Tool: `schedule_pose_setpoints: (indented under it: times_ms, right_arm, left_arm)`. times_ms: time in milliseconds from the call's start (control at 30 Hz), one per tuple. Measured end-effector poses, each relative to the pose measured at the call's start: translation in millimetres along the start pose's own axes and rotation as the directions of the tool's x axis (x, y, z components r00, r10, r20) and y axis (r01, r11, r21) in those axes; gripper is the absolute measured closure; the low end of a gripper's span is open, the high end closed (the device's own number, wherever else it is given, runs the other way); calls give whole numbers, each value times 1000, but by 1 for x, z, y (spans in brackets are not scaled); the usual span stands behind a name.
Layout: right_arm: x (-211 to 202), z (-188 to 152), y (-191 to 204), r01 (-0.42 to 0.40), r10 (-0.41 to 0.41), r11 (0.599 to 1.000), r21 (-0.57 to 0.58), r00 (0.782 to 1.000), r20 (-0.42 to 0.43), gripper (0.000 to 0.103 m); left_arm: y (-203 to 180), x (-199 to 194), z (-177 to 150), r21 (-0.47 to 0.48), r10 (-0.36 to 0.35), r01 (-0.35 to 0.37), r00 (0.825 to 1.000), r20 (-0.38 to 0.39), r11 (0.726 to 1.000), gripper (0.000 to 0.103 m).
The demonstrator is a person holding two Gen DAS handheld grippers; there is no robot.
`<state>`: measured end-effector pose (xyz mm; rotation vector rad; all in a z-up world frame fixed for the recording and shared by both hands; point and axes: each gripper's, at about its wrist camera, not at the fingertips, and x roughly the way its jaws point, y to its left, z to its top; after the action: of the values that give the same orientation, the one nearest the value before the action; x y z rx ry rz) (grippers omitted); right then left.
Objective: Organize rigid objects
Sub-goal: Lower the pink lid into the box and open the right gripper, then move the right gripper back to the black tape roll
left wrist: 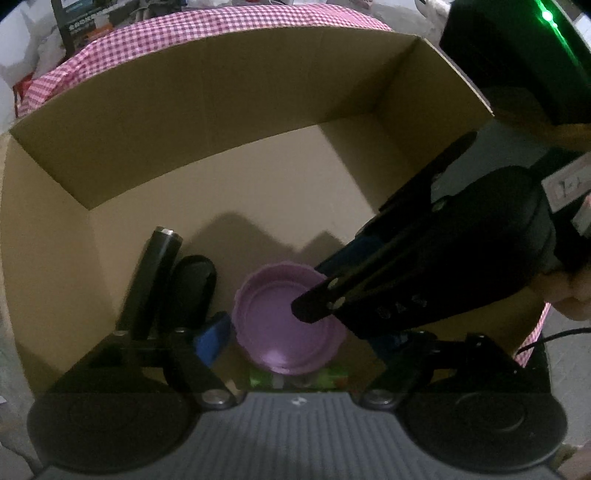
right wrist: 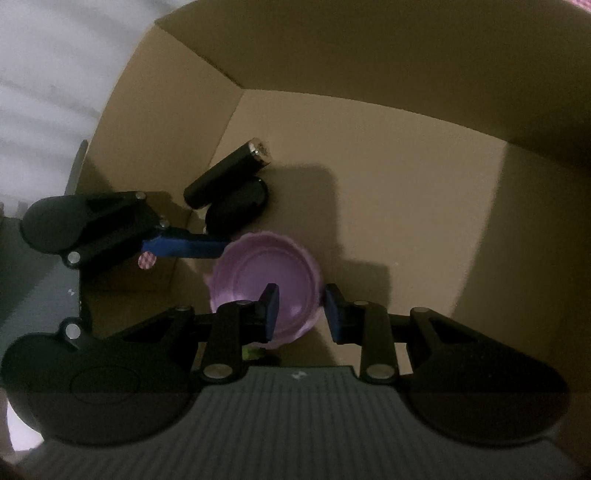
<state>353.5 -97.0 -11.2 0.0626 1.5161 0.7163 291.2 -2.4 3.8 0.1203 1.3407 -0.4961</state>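
Observation:
A purple scalloped dish (left wrist: pixel 288 321) (right wrist: pixel 264 284) lies on the floor of an open cardboard box (left wrist: pixel 221 122) (right wrist: pixel 406 166). A black cylinder with a silver end (left wrist: pixel 155 273) (right wrist: pixel 229 171) and a black oval object (left wrist: pixel 190 291) (right wrist: pixel 238 208) lie to its left. My right gripper (right wrist: pixel 301 310) is open, its jaws straddling the dish's right rim; it reaches in from the right in the left wrist view (left wrist: pixel 314 306). My left gripper (left wrist: pixel 295 339) is open around the dish's near side; one blue fingertip (right wrist: pixel 184 247) shows in the right wrist view.
The box stands on a pink checked cloth (left wrist: pixel 236 22). A green item (left wrist: pixel 299 376) peeks out under the dish's near edge. The box floor to the right and far side is bare cardboard. Clutter lies beyond the cloth.

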Motion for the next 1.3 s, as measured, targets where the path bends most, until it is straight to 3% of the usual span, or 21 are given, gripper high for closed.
schedule_pose_setpoints:
  times_ms: [300,467,600,733,833,933,1133,1233,1300]
  right_arm:
    - [8,0,2,-37,37,999,-13,999,3,76]
    - [7,5,-3,-100,99,995,31,994,38,75]
    - [-12,3,-9,-126,118,990,67,986,116,56]
    - [-49,-12,-16,-158,135,983,90,965,226,47]
    - [-81,-35,-17,-181,142,979,92,934,327,40]
    - [-114,-69,-15,-194,137,977,89,890,435,29]
    - [-160,-166,-10,-212,110,974,78,748,655,15]
    - [-159,-208,-4,-176,51,979,102,697,716,2]
    - [-154,-234,3,-135,-1,983,125,677,736,1]
  left_arm:
    - [5,-29,-5,-26,1,1,997,80,1000,15]
    - [4,-44,-9,-33,9,-5,991,131,999,14]
    - [-2,-57,-17,-23,16,-12,984,179,1000,14]
    - [-11,-80,-29,-8,19,-18,964,264,1000,14]
    - [-20,-101,-41,-1,20,-21,943,333,1000,13]
    - [-31,-122,-57,8,26,-32,918,395,999,11]
    - [-54,-149,-103,55,15,-49,869,494,997,4]
    - [-60,-150,-124,52,8,-40,858,514,998,3]
    - [-63,-144,-138,33,-4,-15,857,515,999,3]
